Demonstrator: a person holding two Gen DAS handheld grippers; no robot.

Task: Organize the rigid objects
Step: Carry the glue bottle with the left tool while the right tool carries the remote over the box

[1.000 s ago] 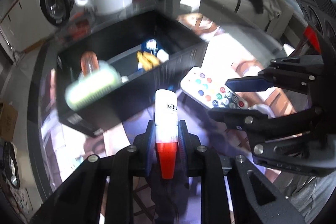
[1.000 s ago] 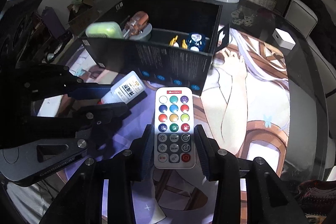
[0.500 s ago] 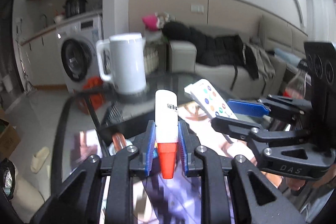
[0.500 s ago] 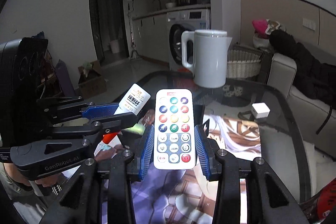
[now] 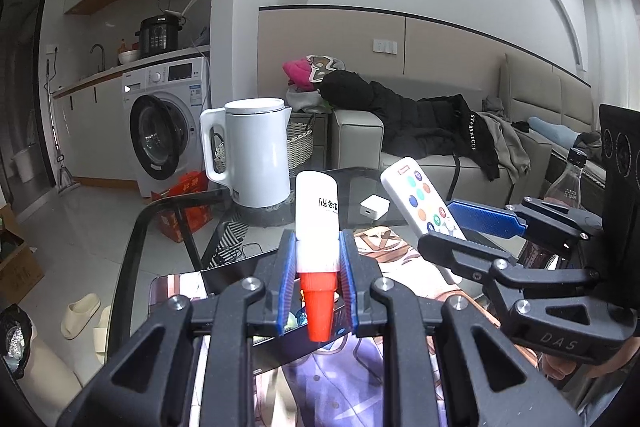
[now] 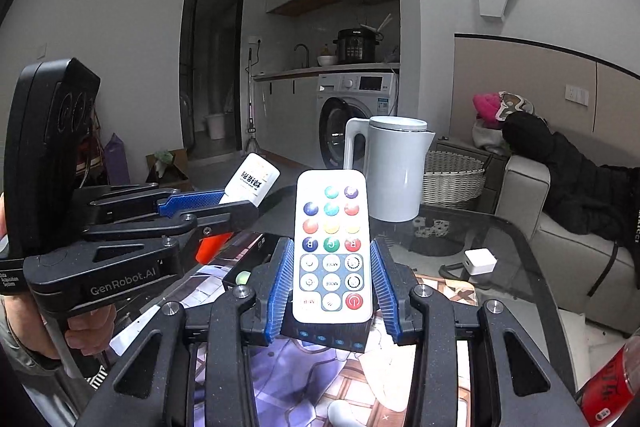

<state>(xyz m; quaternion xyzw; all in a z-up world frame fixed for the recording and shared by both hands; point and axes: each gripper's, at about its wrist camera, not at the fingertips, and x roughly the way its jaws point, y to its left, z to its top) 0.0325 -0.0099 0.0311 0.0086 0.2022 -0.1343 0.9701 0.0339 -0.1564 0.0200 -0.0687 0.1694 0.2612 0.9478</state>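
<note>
My left gripper (image 5: 317, 247) is shut on a white glue bottle with a red cap (image 5: 316, 215), red cap toward the camera. A white remote with coloured buttons (image 6: 331, 219) stands upright between the blue pads of my right gripper (image 6: 332, 247), which is shut on it. Both grippers are held side by side above the table. From the left wrist, the right gripper (image 5: 476, 227) and the remote (image 5: 420, 195) appear at the right. From the right wrist, the left gripper (image 6: 204, 211) and the glue bottle (image 6: 252, 183) appear at the left. The black organizer box (image 6: 260, 247) lies below, mostly hidden.
A white kettle (image 5: 260, 155) stands at the far side of the glass table (image 6: 508, 279), with a small white cube (image 6: 480, 261) nearby. A clear bottle (image 5: 568, 183) and a red-labelled bottle (image 6: 612, 383) stand at the right. A sofa (image 5: 420, 143) lies beyond.
Both grippers have risen and tipped up from looking down into the black box to looking across the room. The glue bottle and the remote stayed gripped.
</note>
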